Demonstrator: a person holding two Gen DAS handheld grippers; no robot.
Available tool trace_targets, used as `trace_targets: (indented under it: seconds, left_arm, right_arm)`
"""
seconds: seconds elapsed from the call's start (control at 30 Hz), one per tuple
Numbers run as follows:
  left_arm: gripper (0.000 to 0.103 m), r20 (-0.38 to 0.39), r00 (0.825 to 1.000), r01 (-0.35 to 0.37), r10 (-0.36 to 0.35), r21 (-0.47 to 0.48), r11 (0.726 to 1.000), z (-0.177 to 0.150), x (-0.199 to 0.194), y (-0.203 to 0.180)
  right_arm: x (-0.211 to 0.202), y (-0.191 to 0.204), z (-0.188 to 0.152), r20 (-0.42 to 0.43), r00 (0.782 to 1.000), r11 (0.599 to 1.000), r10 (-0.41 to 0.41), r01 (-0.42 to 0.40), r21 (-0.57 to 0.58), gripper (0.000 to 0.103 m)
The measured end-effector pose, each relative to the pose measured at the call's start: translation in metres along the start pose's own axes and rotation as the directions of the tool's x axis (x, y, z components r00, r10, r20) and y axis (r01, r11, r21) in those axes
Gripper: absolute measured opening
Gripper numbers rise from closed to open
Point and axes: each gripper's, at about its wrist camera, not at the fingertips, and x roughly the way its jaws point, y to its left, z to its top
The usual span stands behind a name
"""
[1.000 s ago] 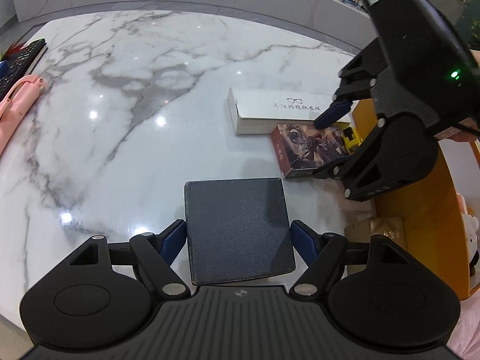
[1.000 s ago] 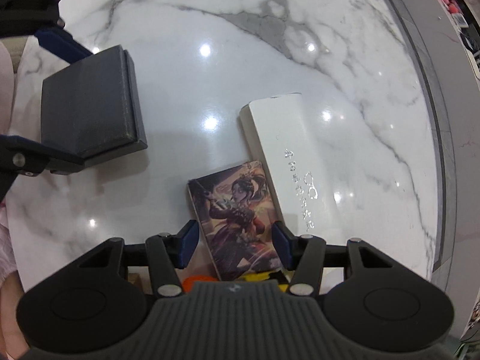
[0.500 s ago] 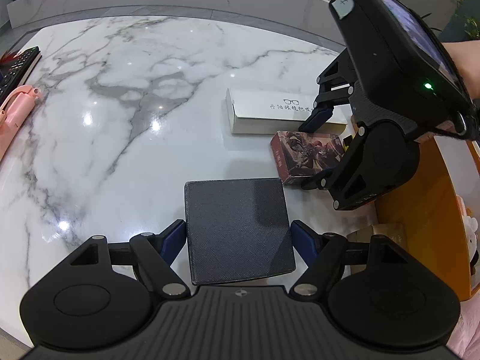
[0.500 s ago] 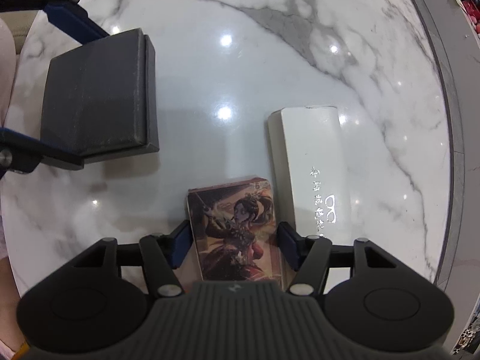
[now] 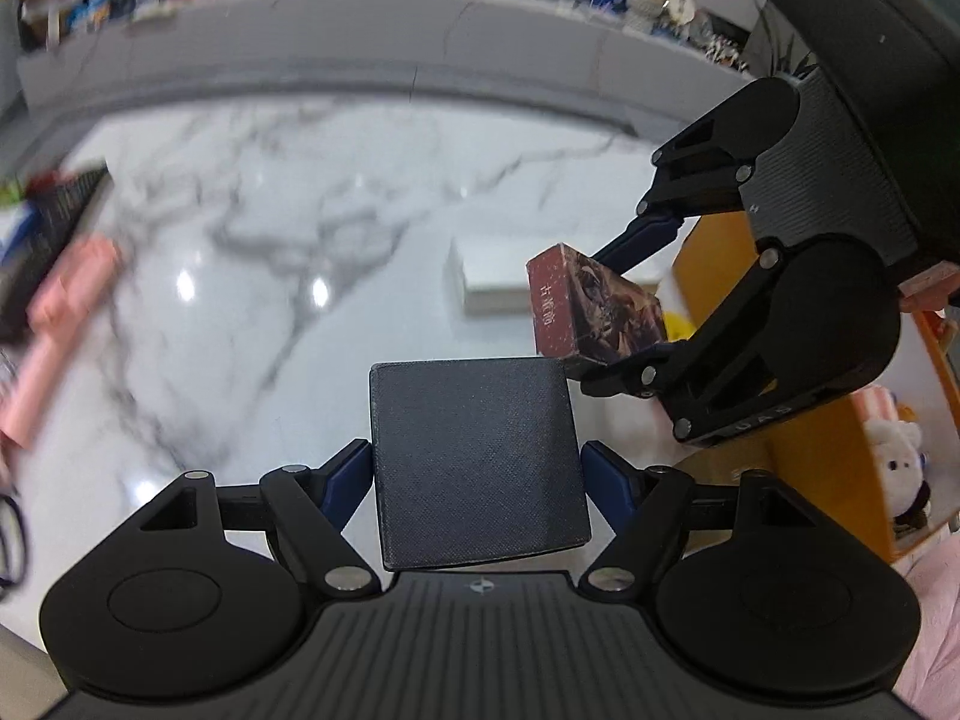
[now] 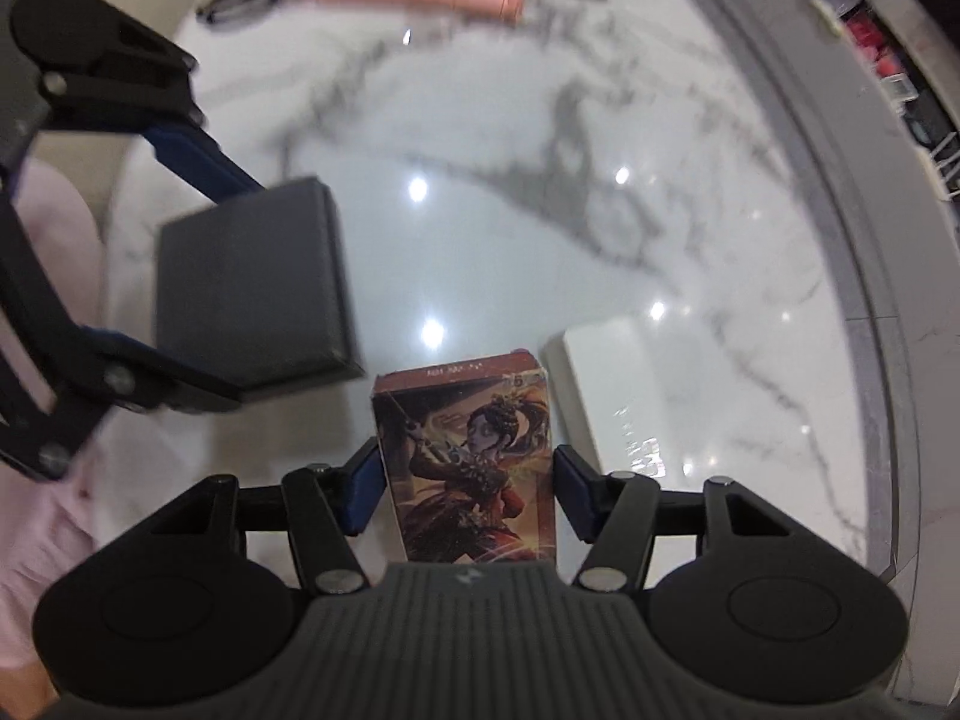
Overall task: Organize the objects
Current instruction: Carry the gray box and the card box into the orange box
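Left gripper (image 5: 478,471): it was clamped on the dark box (image 5: 477,459), one blue finger on each side.
Dark box: it was flat and square, and stuck straight out in front of the left gripper, up off the marble table (image 5: 252,276).
Right gripper (image 6: 465,480): it was squeezed onto the picture card box (image 6: 465,456), also lifted off the table.
Card box long side: it ran forward along the fingers, with the picture facing up.
How the two lay: in the left view the card box (image 5: 594,309) was just past the dark box's far right corner, very near; I could not tell if they touched.
White box (image 6: 606,384): it lay flat on the table, just right of the card box.
Orange bin (image 5: 798,438): it stood at the right, nearer the right gripper.
My guess: both boxes go there next.
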Motion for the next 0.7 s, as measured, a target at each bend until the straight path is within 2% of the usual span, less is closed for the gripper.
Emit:
trace_targets:
  seconds: [0.1, 0.23, 0.33, 0.43, 0.57, 0.63, 0.7]
  left_arm:
    - [0.087, 0.051, 0.998, 0.021, -0.024, 0.045, 0.999, 0.002, -0.018, -0.016]
    - [0.087, 0.079, 0.993, 0.079, -0.089, 0.122, 0.989, 0.012, -0.033, -0.046]
    - [0.087, 0.100, 0.986, 0.106, -0.136, 0.260, 0.960, 0.023, -0.043, -0.085]
    - [0.087, 0.069, 0.980, 0.142, -0.188, 0.422, 0.895, 0.036, -0.040, -0.129]
    - [0.087, -0.004, 0.977, 0.173, -0.214, 0.605, 0.777, 0.052, -0.017, -0.183]
    - [0.087, -0.034, 0.974, 0.186, -0.222, 0.679, 0.710, 0.058, -0.002, -0.207]
    - [0.087, -0.068, 0.973, 0.192, -0.218, 0.765, 0.615, 0.057, 0.009, -0.232]
  right_arm:
    - [-0.033, 0.000, -0.004, 0.052, 0.997, 0.998, -0.053, 0.052, 0.020, 0.061]
    - [-0.079, -0.001, -0.029, 0.082, 0.991, 0.993, -0.105, 0.101, 0.053, 0.061]
    - [-0.109, -0.003, -0.058, 0.074, 0.983, 0.984, -0.166, 0.160, 0.076, 0.061]
    - [-0.130, -0.008, -0.096, 0.024, 0.976, 0.972, -0.215, 0.211, 0.106, 0.061]
    - [-0.142, -0.016, -0.149, -0.047, 0.963, 0.952, -0.266, 0.270, 0.145, 0.061]
    - [-0.142, -0.020, -0.172, -0.070, 0.958, 0.943, -0.278, 0.286, 0.168, 0.061]
    - [-0.139, -0.025, -0.192, -0.084, 0.955, 0.939, -0.283, 0.294, 0.180, 0.061]
